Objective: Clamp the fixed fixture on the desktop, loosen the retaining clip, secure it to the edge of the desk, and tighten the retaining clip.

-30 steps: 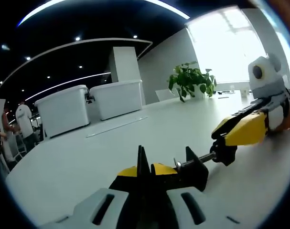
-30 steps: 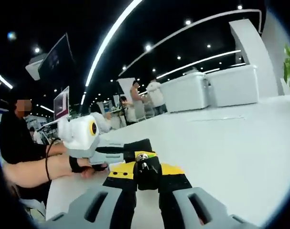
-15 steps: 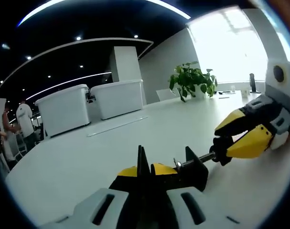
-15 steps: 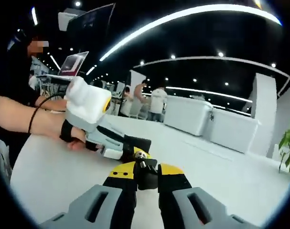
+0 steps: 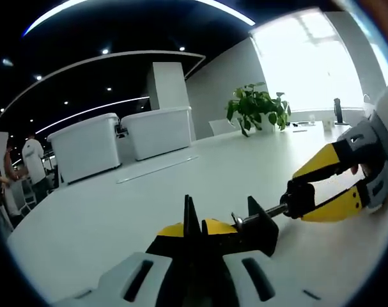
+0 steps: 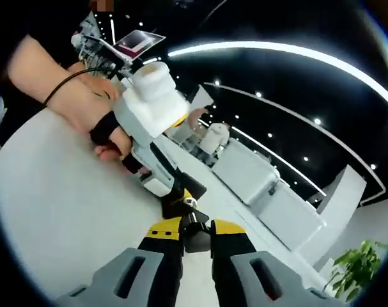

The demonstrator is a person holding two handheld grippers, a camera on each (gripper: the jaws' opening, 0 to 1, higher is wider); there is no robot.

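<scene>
A black clamp fixture (image 5: 261,231) rests on the white table (image 5: 110,217), and my left gripper (image 5: 195,225) is shut on its frame. The fixture's screw rod (image 5: 265,213) runs right to a black knob (image 5: 300,199). My right gripper (image 5: 301,196) comes in from the right and is shut on that knob, one yellow jaw above the other. In the right gripper view, my right gripper (image 6: 195,229) holds the knob (image 6: 195,238) between its yellow tips. Beyond it, the left gripper (image 6: 181,195) is held by a hand (image 6: 78,96) with a black wrist strap.
Two white lidded bins (image 5: 85,147) (image 5: 158,131) and a potted plant (image 5: 254,105) stand at the table's far side. People (image 5: 31,163) stand at the far left. A laptop (image 6: 135,45) sits on a desk behind the hand.
My right gripper has rolled about the screw axis with the knob in its jaws, so its view has tilted. My left gripper and the fixture have stayed still.
</scene>
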